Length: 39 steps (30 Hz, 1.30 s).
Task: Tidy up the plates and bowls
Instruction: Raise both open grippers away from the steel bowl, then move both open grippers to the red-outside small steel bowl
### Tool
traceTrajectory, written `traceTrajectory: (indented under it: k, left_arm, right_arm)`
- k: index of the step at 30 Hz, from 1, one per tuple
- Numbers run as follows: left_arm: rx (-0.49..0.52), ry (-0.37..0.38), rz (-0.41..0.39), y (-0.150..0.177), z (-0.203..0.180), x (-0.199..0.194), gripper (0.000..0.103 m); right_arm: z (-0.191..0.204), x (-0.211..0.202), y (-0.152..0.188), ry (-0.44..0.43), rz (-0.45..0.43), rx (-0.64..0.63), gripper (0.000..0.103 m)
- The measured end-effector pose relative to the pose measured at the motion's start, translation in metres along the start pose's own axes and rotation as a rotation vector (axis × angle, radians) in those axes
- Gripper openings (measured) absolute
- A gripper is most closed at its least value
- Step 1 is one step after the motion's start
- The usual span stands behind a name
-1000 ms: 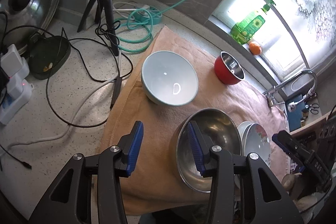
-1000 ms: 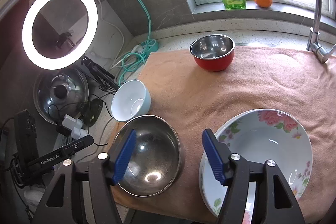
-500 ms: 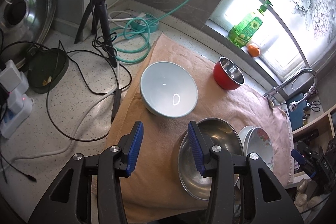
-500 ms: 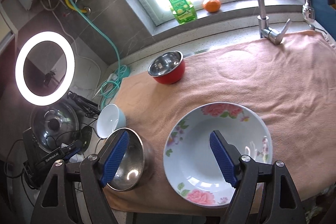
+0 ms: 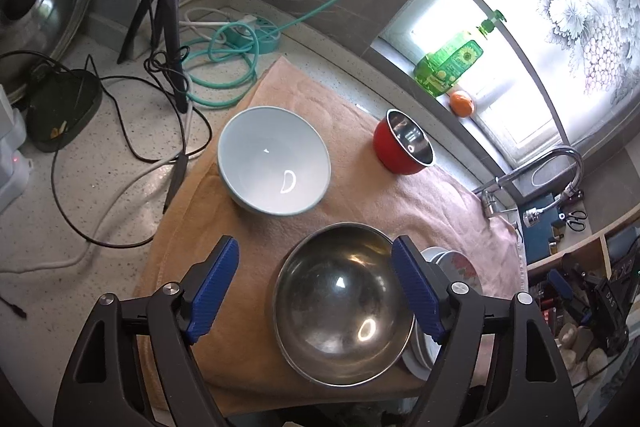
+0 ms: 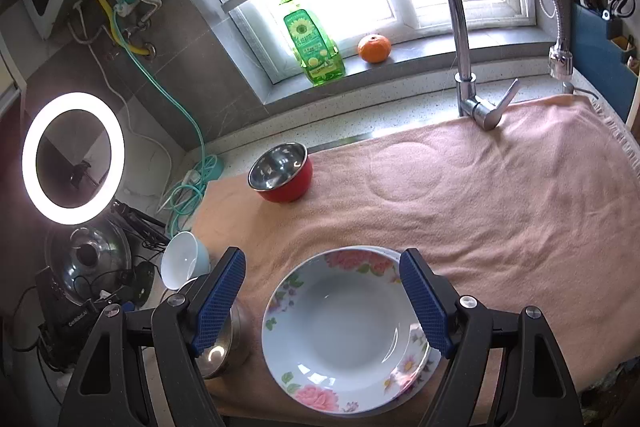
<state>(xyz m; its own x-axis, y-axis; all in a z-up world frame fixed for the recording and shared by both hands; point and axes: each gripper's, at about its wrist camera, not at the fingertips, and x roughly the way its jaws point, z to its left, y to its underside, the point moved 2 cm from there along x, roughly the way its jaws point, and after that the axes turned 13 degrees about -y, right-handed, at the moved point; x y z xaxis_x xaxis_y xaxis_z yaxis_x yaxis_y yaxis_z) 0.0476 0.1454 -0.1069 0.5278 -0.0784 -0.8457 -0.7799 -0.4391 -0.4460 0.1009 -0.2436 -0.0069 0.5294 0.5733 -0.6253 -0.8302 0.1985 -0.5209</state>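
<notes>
Plates and bowls sit on a pink towel (image 6: pixel 500 195) spread over the counter. In the right wrist view we see the right gripper (image 6: pixel 322 299) open above a floral plate (image 6: pixel 340 339) at lower centre, its blue pads standing clear of the rim on both sides; a second rim shows under the plate's right edge. A red bowl (image 6: pixel 282 177) with a steel inside stands at centre left, well apart from the plate. Behind it, on the sill at upper centre, we see a green bottle (image 6: pixel 314 43) and an orange (image 6: pixel 374 47), with the tap (image 6: pixel 460 27) to their right. A ring light (image 6: pixel 72 157) glows at the left edge.

In the left wrist view we see the left gripper (image 5: pixel 316 293), whose jaws have just been opening, spread wide at lower centre. A steel bowl (image 5: pixel 344 315) lies between the pads in the picture, but they do not press on it. A white bowl (image 5: pixel 274 159) stands at centre, near the steel bowl but apart from it. The floral plate (image 5: pixel 454 263) peeks out just beside the steel bowl's right rim. Black cables (image 5: pixel 120 131) run over the bare counter at left.
</notes>
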Motion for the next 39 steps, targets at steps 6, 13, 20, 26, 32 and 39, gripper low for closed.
traceTrajectory:
  k: [6,13,20,26,32,39]
  left_arm:
    - [-0.004,-0.114,0.028,0.000,-0.029,0.008,0.079]
    - [0.047,-0.246,-0.002,-0.008,-0.069,0.012,0.079]
    - [0.117,-0.402,-0.123,-0.033,-0.106,0.006,0.079]
    - [0.142,-0.447,-0.170,-0.058,-0.132,0.011,0.079]
    - [0.145,-0.429,-0.129,-0.072,-0.152,0.035,0.079]
    - [0.136,-0.385,-0.040,-0.081,-0.170,0.075,0.077]
  right_arm:
    - [-0.020,0.006,-0.044,-0.035,0.031,-0.070,0.076]
    - [-0.042,0.020,-0.103,-0.093,0.077,-0.179,0.076]
    - [-0.049,0.056,-0.143,-0.164,0.152,-0.273,0.076]
    - [-0.044,0.094,-0.161,-0.217,0.208,-0.325,0.076]
    - [-0.043,0.131,-0.167,-0.243,0.258,-0.340,0.076]
    - [-0.055,0.178,-0.169,-0.242,0.332,-0.313,0.076]
